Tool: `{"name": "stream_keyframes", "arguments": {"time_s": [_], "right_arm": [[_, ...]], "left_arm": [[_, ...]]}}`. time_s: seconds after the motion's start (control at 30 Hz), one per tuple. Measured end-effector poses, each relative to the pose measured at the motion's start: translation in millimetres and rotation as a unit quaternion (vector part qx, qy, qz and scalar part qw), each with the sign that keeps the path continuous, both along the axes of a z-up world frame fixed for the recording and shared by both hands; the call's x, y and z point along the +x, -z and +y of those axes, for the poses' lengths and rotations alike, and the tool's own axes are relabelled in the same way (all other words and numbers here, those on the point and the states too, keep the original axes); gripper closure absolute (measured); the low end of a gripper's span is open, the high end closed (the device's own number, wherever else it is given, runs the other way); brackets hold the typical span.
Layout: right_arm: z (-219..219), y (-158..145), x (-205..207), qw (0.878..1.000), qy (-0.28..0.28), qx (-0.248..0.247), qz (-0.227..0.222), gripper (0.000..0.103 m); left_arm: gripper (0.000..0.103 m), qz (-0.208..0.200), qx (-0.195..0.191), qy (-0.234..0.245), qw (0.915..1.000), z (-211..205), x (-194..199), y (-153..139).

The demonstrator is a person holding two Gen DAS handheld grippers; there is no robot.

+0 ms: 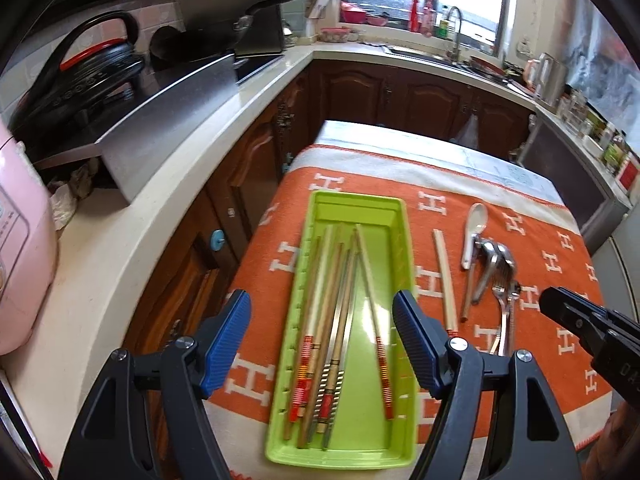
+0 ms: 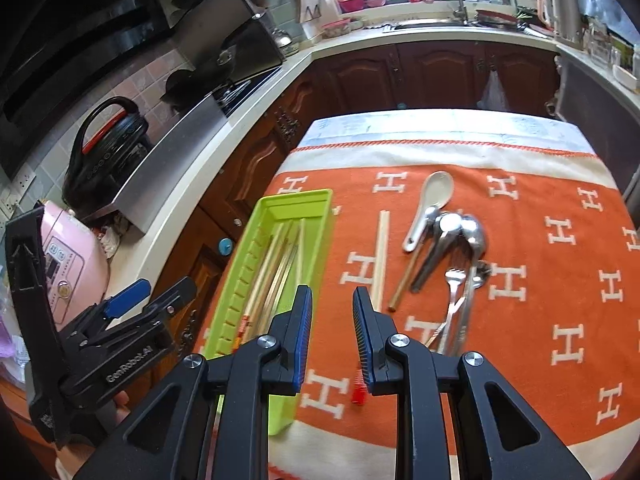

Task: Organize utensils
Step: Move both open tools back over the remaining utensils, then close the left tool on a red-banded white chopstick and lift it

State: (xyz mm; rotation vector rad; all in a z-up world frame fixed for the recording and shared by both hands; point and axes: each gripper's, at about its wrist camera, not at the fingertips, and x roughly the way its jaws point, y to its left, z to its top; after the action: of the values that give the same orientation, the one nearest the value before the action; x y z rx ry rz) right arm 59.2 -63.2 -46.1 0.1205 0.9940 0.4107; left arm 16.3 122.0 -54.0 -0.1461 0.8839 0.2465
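A lime-green tray [image 1: 360, 200] lies lengthwise on the orange cloth and holds several chopsticks [image 1: 332, 300] with red-banded ends. My left gripper [image 1: 324, 336] hovers open and wide over the tray's near half, holding nothing. Right of the tray lie one pale chopstick [image 2: 380, 256], a white ceramic spoon [image 2: 432, 200], metal spoons [image 2: 460, 236], a fork [image 2: 454, 292] and a brown chopstick [image 2: 406, 280]. My right gripper [image 2: 332, 312] hangs above the cloth between the tray [image 2: 296, 196] and the pale chopstick. Its jaws stand a narrow gap apart with nothing between them.
The orange H-patterned cloth [image 2: 560, 300] covers a small table. A pale counter runs along the left with a pink rice cooker [image 1: 20, 260] and a black pressure cooker [image 1: 92, 76]. Brown cabinets and a sink [image 2: 424, 24] lie beyond.
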Motion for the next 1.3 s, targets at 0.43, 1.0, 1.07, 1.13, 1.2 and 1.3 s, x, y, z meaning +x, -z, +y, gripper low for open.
{"name": "stream_keyframes", "arguments": {"time_s": [0.43,1.0,1.07,1.13,1.2,1.3], "right_arm": [[-65,17,28,0.998,0.057,-0.002,-0.010,0.072],[-100,82,44,0.997,0.065,0.011,0.048,0.072],[-100,88,45,0.996,0.064,0.014,0.056,0.072],[-101,95,46,0.996,0.064,0.018,0.062,0.072],[-102,101,47,0.995,0.064,0.022,0.067,0.072],[-103,107,50,0.995,0.064,0.027,0.074,0.072]], "left_arm": [[0.030,0.011,-0.022,0.095,0.9952,-60,42,11],[0.069,0.121,-0.054,0.155,0.9789,-105,96,96],[0.074,0.131,-0.056,0.160,0.9768,-108,99,103],[0.079,0.139,-0.055,0.165,0.9749,-110,101,108],[0.084,0.149,-0.051,0.169,0.9729,-114,104,113],[0.090,0.161,-0.043,0.167,0.9716,-115,108,121]]}}
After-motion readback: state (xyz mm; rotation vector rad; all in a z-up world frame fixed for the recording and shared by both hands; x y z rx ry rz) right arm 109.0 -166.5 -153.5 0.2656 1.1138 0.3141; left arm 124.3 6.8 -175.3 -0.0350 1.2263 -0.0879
